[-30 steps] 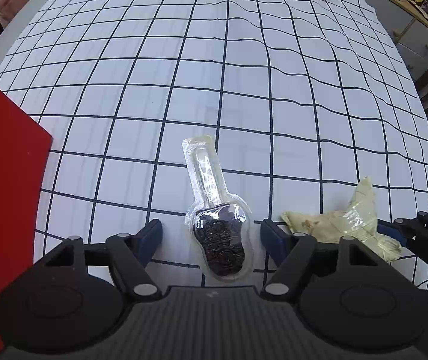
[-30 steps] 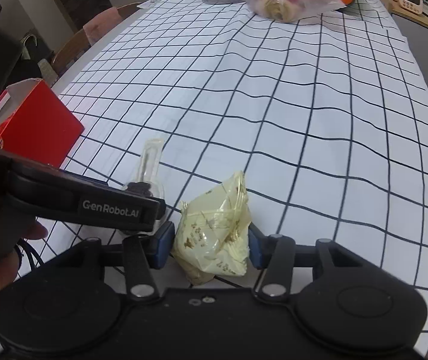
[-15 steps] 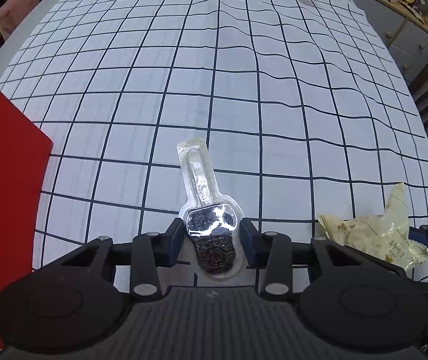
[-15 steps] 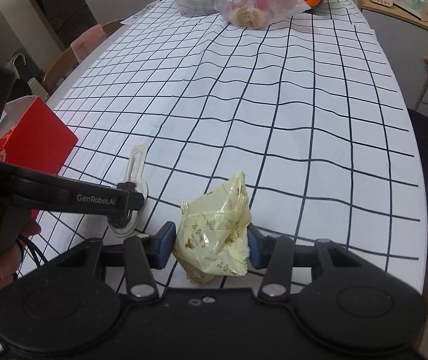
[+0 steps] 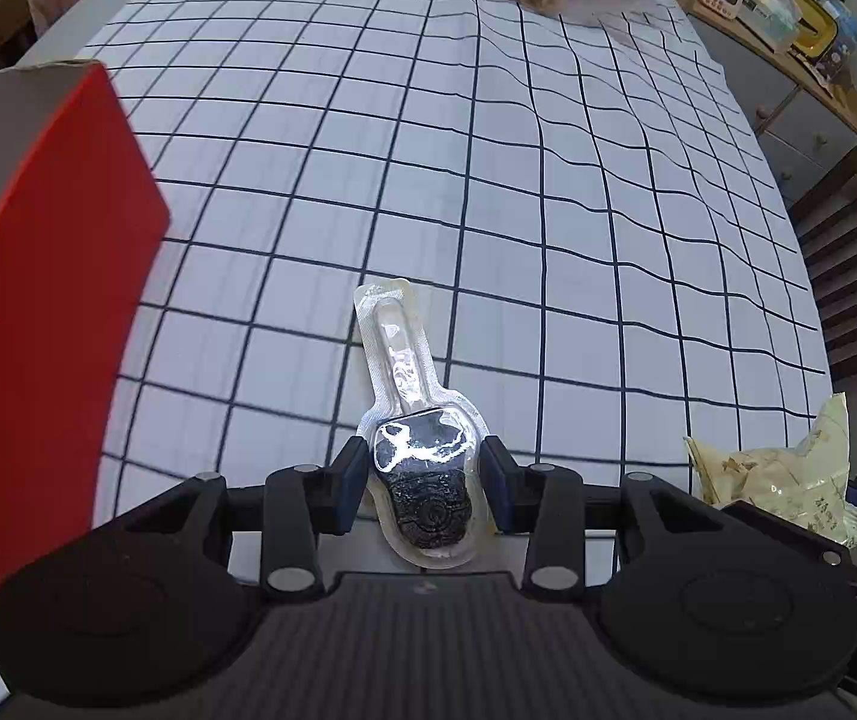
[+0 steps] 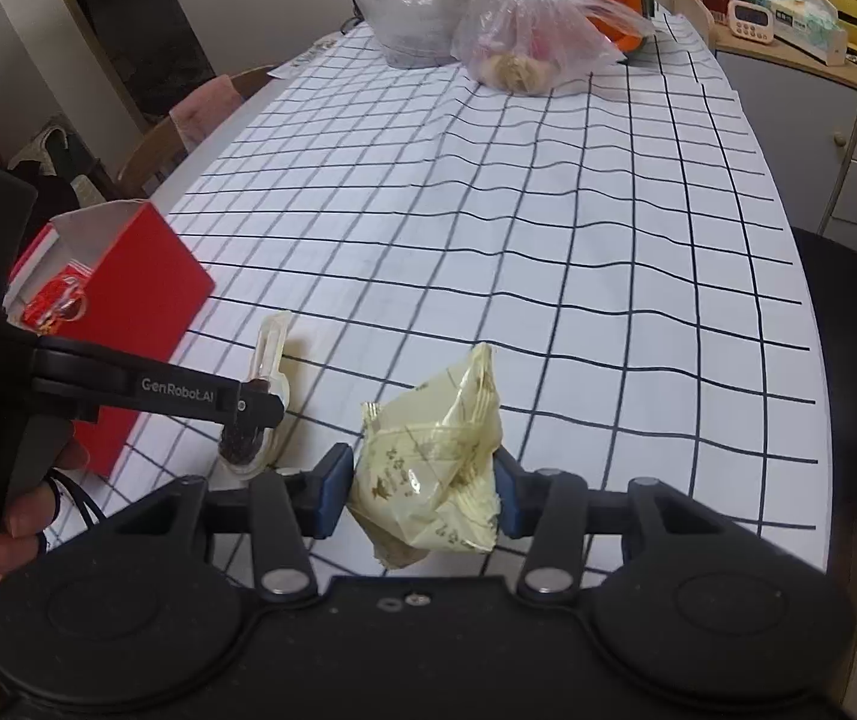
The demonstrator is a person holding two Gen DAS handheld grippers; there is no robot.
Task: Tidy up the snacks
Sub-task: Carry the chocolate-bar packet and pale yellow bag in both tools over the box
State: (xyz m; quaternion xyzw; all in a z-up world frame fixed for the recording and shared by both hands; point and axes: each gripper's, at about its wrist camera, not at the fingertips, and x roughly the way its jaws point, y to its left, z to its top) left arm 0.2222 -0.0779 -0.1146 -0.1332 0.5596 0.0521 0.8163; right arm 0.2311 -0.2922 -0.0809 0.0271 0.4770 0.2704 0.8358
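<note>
Your left gripper (image 5: 422,483) has just closed and is clamped on the wide end of a clear snack pack (image 5: 413,420), its narrow neck pointing ahead over the tabletop (image 5: 488,180). Your right gripper (image 6: 419,489) is clamped on a yellow packet (image 6: 428,462). The open red box (image 5: 50,312) stands just left of the left gripper.
</note>
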